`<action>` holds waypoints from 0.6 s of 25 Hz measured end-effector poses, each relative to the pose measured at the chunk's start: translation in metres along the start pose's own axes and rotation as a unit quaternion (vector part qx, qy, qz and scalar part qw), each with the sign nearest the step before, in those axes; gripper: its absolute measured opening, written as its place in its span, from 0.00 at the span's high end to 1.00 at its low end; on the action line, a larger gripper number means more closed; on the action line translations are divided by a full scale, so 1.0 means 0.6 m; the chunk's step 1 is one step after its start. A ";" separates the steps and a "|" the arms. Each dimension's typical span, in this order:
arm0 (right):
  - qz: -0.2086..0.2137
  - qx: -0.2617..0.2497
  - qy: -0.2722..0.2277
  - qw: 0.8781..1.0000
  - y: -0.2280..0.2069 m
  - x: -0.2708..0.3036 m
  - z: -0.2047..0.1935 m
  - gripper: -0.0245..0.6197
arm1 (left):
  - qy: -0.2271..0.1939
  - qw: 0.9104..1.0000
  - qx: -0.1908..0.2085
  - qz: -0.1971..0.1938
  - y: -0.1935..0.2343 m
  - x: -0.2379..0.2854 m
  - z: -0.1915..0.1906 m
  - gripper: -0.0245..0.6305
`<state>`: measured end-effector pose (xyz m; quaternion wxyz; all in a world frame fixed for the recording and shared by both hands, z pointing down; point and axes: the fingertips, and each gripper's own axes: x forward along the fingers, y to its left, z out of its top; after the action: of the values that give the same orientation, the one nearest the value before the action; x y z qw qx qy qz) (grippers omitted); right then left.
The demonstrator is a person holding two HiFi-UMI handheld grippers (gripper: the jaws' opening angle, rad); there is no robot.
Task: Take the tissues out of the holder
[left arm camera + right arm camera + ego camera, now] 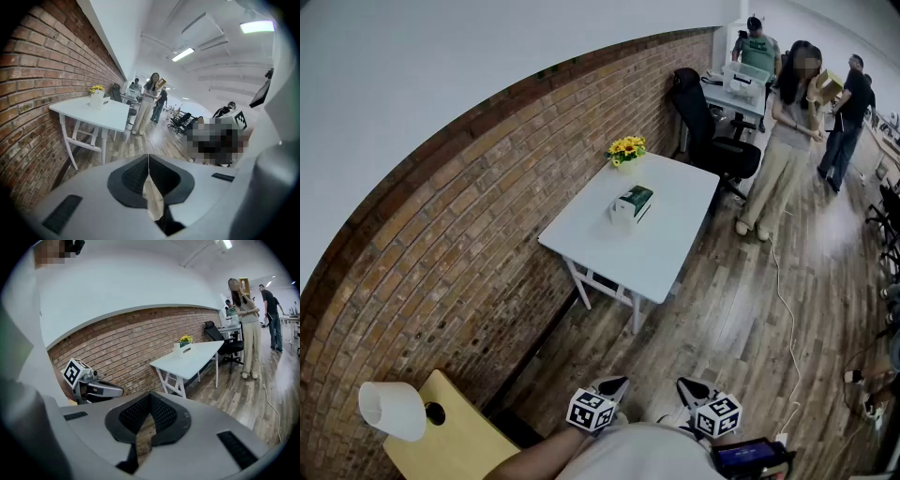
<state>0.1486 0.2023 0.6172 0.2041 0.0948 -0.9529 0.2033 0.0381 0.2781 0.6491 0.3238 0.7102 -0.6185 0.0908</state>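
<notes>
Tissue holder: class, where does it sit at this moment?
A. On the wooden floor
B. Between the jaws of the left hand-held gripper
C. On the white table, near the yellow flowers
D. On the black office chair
C: the tissue holder rests on the white table beside the brick wall, a little way from the yellow flowers.

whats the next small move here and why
Probably step toward the white table: the tissue holder sits there beside the yellow flowers, well out of reach, while the left gripper and right gripper are shut, empty, held close to the body.
</notes>
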 end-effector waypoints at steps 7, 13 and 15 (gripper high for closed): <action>0.002 0.034 -0.026 0.999 -0.024 -0.017 0.005 0.95 | 0.002 1.000 0.004 0.005 -0.027 0.010 0.002 0.94; 0.017 0.028 -0.009 0.999 -0.031 -0.003 0.003 0.95 | -0.003 1.000 -0.003 0.022 -0.019 0.014 0.006 0.94; 0.019 0.022 0.004 1.000 -0.031 0.000 -0.007 0.95 | -0.004 1.000 -0.006 0.025 -0.020 0.015 0.005 0.94</action>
<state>0.1550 0.1871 0.6271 0.2024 0.0806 -0.9490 0.2280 0.0504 0.2691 0.6473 0.3230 0.6930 -0.6378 0.0928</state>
